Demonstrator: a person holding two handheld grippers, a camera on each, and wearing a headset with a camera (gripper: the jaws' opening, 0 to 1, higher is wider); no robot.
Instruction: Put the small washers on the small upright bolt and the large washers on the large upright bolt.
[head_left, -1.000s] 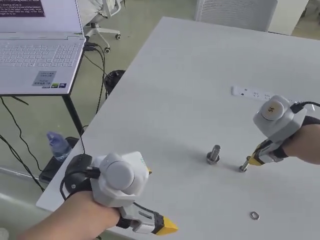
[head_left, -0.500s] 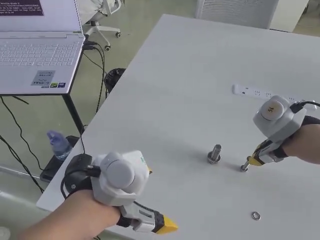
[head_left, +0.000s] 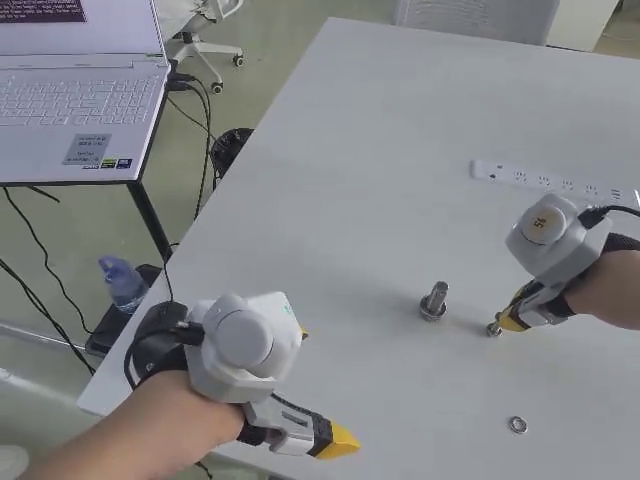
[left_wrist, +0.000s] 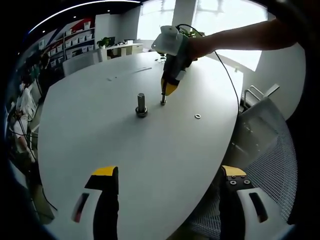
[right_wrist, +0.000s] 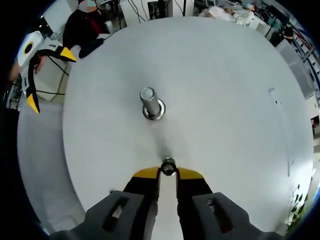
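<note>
The large upright bolt (head_left: 434, 301) stands mid-table, also seen as the large bolt (right_wrist: 150, 103) and the large bolt (left_wrist: 141, 105). Just right of it is the small upright bolt (head_left: 494, 328). My right gripper (head_left: 506, 322) has its yellow tips on that bolt's top. In the right gripper view the right gripper (right_wrist: 167, 173) has its jaws almost together on a small ring-like washer (right_wrist: 168, 165) at the bolt's top. One loose washer (head_left: 518, 425) lies flat nearer me, seen too as the loose washer (left_wrist: 198, 116). My left gripper (head_left: 335, 440) hovers open and empty at the near left table edge.
A white power strip (head_left: 550, 180) lies at the back right of the table (head_left: 350, 170). Left of the table a laptop (head_left: 80, 100) sits on a stand, with cables and a water bottle (head_left: 125, 285) on the floor below. The table's left edge runs close to my left gripper.
The headset view has shifted slightly. Both grippers and the bolts keep their places on the table.
</note>
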